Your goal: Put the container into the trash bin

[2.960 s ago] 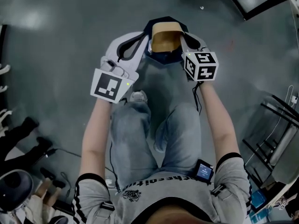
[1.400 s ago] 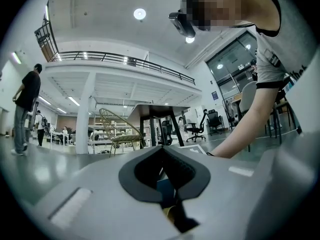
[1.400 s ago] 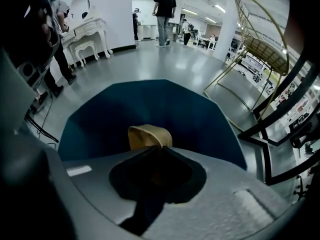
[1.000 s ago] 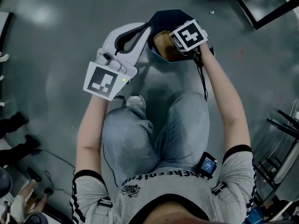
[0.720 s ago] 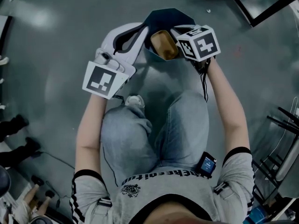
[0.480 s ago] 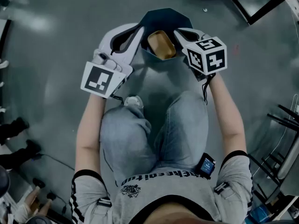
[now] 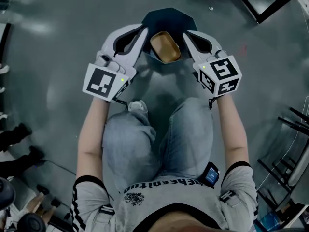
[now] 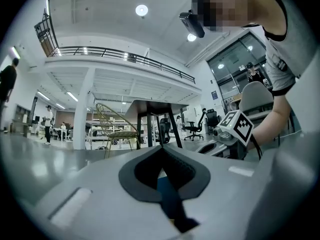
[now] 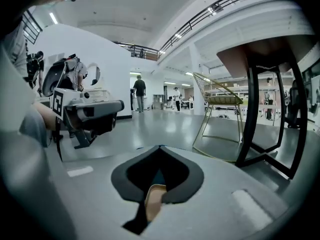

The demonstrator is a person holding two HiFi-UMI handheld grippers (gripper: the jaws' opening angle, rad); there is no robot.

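Note:
A tan, tray-like container (image 7: 165, 47) lies in the mouth of the dark blue trash bin (image 7: 169, 18), on the side nearest me. No gripper holds it. My left gripper (image 7: 143, 30) is just left of the bin, shut and empty, and the bin's blue shows under its pads (image 8: 161, 149). My right gripper (image 7: 186, 34) is just right of the container, also shut and empty. In the right gripper view a strip of the container (image 9: 151, 204) shows below the closed jaws of the right gripper (image 9: 160, 147), and the left gripper (image 9: 95, 115) appears at the left.
The bin stands on grey floor in front of my knees (image 7: 159, 129). A black table frame (image 7: 256, 4) is at the upper right, a metal rack (image 7: 289, 144) at the right. Other people's shoes (image 7: 14, 134) are at the left. A gold wire chair (image 9: 220, 101) stands beyond.
The container was held up between both grippers, then the right gripper carried it over the bin. The right gripper has since drawn back to the right, leaving the container in the bin.

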